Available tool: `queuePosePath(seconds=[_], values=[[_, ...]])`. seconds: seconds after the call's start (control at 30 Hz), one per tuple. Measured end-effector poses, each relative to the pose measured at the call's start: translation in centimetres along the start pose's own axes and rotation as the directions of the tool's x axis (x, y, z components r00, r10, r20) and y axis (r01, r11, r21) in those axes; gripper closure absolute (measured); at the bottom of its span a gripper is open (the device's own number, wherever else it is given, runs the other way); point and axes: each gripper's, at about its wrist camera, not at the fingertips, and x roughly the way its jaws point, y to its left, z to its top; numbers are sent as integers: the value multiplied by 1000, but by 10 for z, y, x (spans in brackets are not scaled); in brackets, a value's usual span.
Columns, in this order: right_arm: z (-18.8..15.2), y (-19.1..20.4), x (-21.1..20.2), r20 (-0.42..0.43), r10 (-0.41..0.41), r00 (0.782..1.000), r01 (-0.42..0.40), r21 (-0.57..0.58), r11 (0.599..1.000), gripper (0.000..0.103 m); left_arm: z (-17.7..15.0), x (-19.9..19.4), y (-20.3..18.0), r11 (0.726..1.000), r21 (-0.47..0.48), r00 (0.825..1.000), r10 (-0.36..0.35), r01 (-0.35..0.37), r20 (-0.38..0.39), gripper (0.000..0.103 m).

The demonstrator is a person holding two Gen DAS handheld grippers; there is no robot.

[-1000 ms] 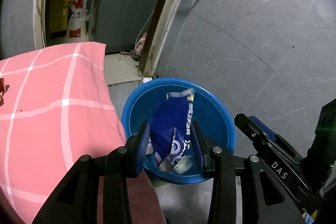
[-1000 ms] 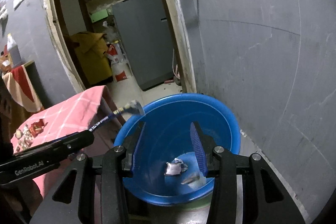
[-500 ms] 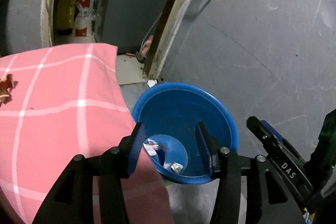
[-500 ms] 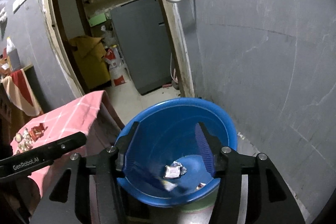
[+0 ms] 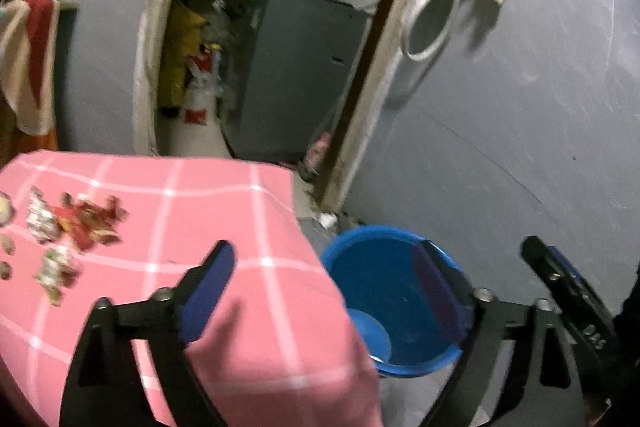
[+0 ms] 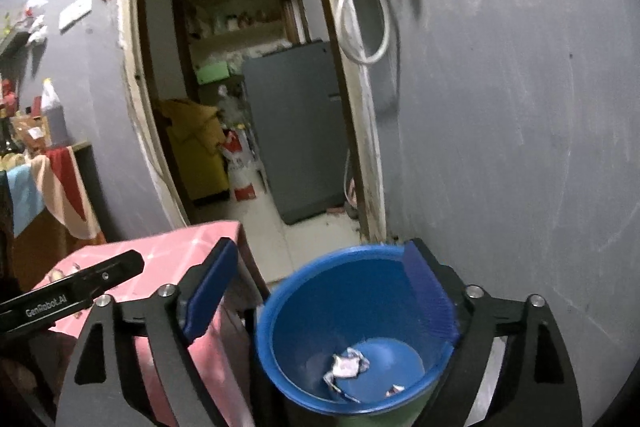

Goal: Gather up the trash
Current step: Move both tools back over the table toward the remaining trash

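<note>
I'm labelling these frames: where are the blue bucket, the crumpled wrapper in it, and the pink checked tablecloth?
blue bucket [image 6: 288,311], right wrist view, left rim
crumpled wrapper [image 6: 347,366], right wrist view, its middle
pink checked tablecloth [image 5: 208,211], left wrist view, bare top

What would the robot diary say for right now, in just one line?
left gripper: opening, empty | right gripper: opening, empty | blue bucket: crumpled wrapper inside | pink tablecloth: scraps left

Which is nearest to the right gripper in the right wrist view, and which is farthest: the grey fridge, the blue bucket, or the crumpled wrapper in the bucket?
From the right gripper, whose jaws are opening with nothing between them:
1. Blue bucket: its rim is just below the fingers, to the right.
2. Crumpled wrapper: down on the bucket's bottom.
3. Grey fridge: far back, through the doorway.
</note>
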Motion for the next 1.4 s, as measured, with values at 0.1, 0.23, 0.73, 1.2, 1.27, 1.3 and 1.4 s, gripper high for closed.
queuePosePath(seconds=[0.1,0.23,0.73,1.2,1.27,1.3,1.4], values=[[6,12,-8,48,16,999,-16,-17,1000,3,4,-22,10,1000,4,997,26,-26,79,7],[11,27,-19,102,49,994,-46,-31,998,0,7,-49,22,998,11,987,58,-60,149,5],[21,96,-41,187,171,967,-153,-106,982,0,7,-123,69,983,-21,936,181,-183,302,5],[13,168,-45,218,298,929,-265,-167,950,0,-5,-177,118,945,-55,869,318,-321,379,5],[11,177,-42,209,314,926,-279,-178,944,0,-10,-181,126,939,-67,862,336,-337,380,5],[9,182,-41,203,320,925,-285,-183,941,0,-11,-182,130,937,-73,859,343,-342,380,5],[4,195,-36,181,335,925,-300,-196,934,0,-19,-187,145,930,-94,852,363,-355,377,5]])
